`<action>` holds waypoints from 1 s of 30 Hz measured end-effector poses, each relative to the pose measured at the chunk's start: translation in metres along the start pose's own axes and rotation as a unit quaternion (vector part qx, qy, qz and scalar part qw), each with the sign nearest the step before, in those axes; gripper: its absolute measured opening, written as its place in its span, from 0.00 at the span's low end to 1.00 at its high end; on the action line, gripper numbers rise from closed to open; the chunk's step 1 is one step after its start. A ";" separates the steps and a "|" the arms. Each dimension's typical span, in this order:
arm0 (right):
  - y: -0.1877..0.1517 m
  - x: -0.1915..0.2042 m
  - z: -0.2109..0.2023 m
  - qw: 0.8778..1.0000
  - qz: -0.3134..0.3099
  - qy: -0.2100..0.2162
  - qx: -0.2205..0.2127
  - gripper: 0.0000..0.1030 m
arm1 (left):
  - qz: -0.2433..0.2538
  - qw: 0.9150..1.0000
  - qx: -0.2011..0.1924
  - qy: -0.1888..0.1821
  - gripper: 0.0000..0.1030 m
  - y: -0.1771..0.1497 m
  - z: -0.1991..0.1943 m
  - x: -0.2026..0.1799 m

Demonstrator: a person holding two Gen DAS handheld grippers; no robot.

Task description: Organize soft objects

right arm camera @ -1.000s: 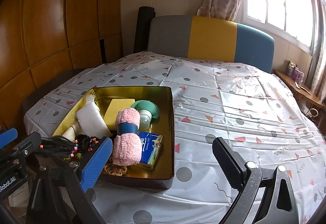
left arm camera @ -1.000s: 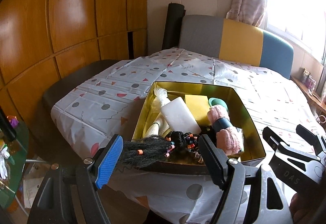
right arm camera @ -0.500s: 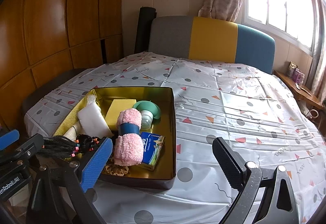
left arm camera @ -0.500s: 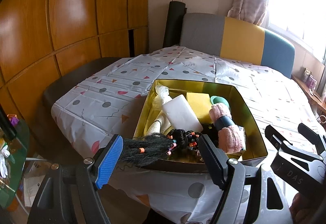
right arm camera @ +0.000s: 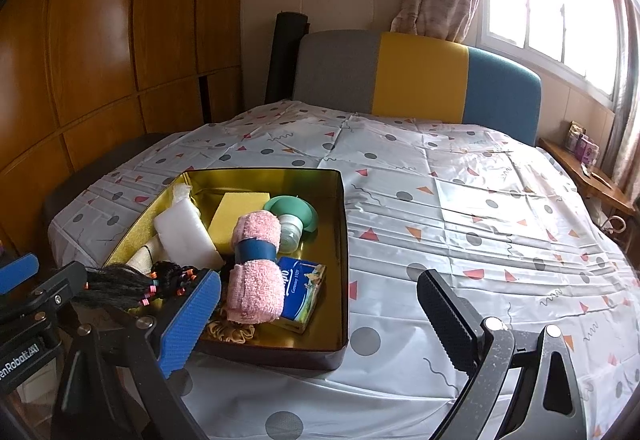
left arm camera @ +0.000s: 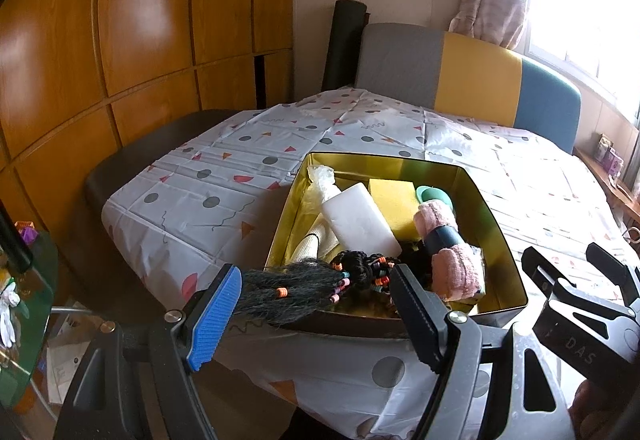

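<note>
Two claws hang at the near edge of the bed. The left claw (left arm camera: 316, 314) has its jaws spread wide, and a black beaded hairpiece (left arm camera: 312, 286) lies between them without either pad pressing on it; whether the blue pad brushes the loose hair ends I cannot tell. The right claw (right arm camera: 320, 320) is spread just as wide over the patterned sheet (right arm camera: 460, 208) and holds nothing.

The hairpiece drapes over the near left corner of a gold tin (right arm camera: 340, 224), its tail hanging outside the rim. Inside the tin, packed close, sit a white block (right arm camera: 186, 234), a yellow sponge (right arm camera: 236, 216), a rolled pink towel (right arm camera: 256, 264) with a blue band, a green lid (right arm camera: 292, 210), a tissue pack (right arm camera: 300, 292) and a gold scrunchie (right arm camera: 232, 332). The towel hides part of the tissue pack, and a cream roll under the white block is mostly covered.

To the right of the tin the sheet lies open up to the headboard (right arm camera: 420, 76). On the left, the bed edge drops away near the wooden wall panels (left arm camera: 120, 40).
</note>
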State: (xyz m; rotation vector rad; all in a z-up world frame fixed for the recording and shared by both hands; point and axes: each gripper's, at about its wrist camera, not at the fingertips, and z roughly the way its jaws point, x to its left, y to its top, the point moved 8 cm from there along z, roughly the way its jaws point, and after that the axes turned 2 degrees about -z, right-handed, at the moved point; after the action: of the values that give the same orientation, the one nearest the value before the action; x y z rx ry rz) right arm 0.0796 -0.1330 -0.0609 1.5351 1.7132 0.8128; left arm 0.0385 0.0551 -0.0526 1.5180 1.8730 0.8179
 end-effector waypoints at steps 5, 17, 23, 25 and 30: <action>0.000 0.000 0.000 1.000 0.001 0.000 0.001 0.97 | -0.001 1.000 0.001 0.001 0.76 0.000 0.000 0.000; -0.001 0.000 -0.001 1.000 0.001 0.001 0.002 0.98 | -0.003 1.000 0.003 0.002 0.76 -0.001 0.000 0.002; -0.002 0.000 -0.001 1.000 0.002 0.002 0.002 0.98 | 0.001 1.000 -0.011 0.025 0.76 0.002 -0.003 0.005; -0.002 0.000 -0.001 1.000 0.003 0.002 0.002 0.98 | 0.005 0.999 -0.016 0.037 0.76 0.003 -0.004 0.005; -0.003 0.000 0.000 1.000 0.003 0.003 0.004 0.98 | -0.017 1.000 0.008 0.017 0.76 -0.001 0.003 0.007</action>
State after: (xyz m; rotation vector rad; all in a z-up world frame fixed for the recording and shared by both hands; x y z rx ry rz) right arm 0.0782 -0.1335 -0.0631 1.5445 1.7192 0.8160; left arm 0.0391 0.0624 -0.0559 1.4857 1.9306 0.8199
